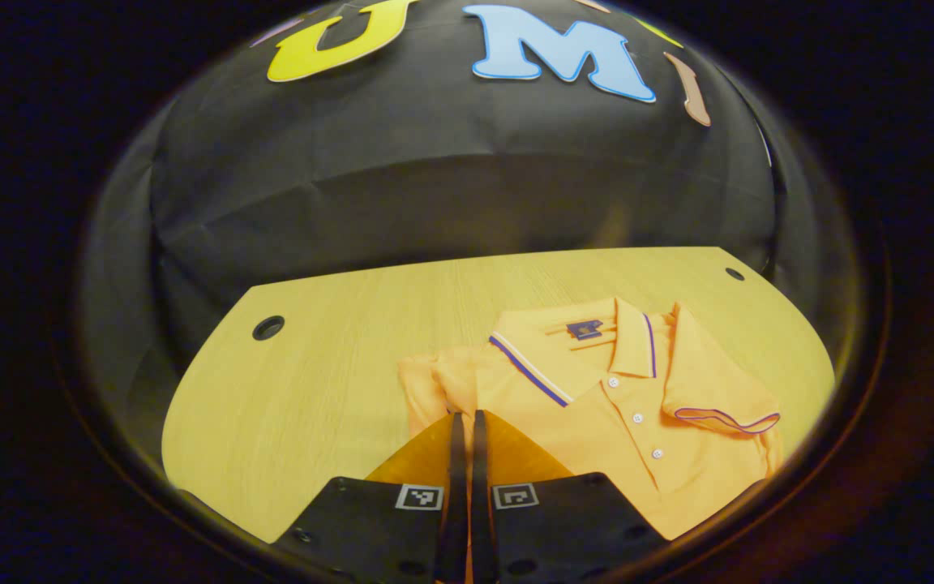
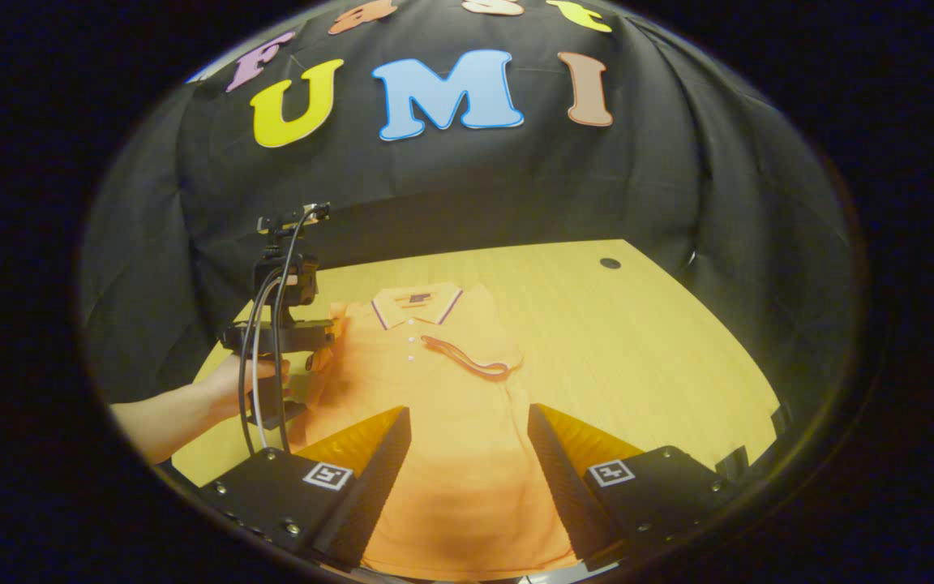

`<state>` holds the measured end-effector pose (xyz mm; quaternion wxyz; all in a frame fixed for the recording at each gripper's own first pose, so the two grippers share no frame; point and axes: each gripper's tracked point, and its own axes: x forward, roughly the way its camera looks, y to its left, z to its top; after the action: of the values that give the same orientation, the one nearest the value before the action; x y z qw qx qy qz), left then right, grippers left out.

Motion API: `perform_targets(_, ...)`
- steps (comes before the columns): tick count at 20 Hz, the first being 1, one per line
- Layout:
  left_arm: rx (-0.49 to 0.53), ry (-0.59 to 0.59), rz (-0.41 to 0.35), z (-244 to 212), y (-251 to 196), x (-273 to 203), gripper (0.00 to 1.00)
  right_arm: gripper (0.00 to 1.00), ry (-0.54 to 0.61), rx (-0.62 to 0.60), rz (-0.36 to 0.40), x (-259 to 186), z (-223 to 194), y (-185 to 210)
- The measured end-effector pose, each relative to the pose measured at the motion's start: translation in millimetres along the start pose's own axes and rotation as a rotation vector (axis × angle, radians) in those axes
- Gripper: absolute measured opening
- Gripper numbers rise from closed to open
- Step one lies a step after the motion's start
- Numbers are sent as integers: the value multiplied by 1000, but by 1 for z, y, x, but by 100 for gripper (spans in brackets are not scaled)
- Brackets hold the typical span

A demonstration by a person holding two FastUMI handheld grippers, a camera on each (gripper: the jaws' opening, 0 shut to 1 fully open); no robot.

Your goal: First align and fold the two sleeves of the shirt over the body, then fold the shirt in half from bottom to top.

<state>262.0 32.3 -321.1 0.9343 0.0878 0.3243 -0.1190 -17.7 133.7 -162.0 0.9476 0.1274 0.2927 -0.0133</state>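
Observation:
An orange polo shirt [image 1: 597,414] lies face up on the wooden table [image 1: 313,373], collar toward the far wall. One sleeve [image 1: 718,389], trimmed in purple, is folded over the chest. The other sleeve [image 1: 426,381] is bunched at the shirt's edge, and my left gripper [image 1: 467,415] is shut with its tips on that cloth. In the right gripper view a hand [image 2: 232,381] holds the left gripper [image 2: 305,349] at that side of the shirt [image 2: 434,381]. My right gripper [image 2: 469,410] stands open above the shirt's lower body, with nothing between its fingers.
The table [image 2: 637,341] has a small round hole [image 2: 610,263] near its far corner and another hole [image 1: 267,328] at the opposite far corner. Bare wood lies on both sides of the shirt. Black cloth walls close the booth behind the table.

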Motion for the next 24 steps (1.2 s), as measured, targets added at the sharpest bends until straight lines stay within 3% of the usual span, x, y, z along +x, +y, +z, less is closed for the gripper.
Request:
perform_targets(4, 7, 24, -24, -5, -6, 2, 10, 90, 13, 1, -8, 4, -3, 3)
perform_targets(7, -1, 34, -48, -7, -11, -4, 25, 90, 19, -31, 6, 5, -5, 4)
perform_targets(8, -12, 33, -51, -7, -13, -8, 26, 90, 20, -41, 12, 5, -6, 3)
perform_targets(12, -53, 34, -51, -15, -14, -32, 75, 90, 22, -58, 13, 1, -14, -7)
perform_targets(14, -64, 32, -37, -20, -12, -51, 94, 90, 33, -57, 19, -2, -23, -13)
perform_targets(15, -65, 28, -28, -23, -10, -61, 98, 90, 40, -62, 22, -3, -29, -16)
perform_targets(24, -7, 22, -88, -67, -28, -163, 95, 90, 113, -124, 17, -21, -84, -43)
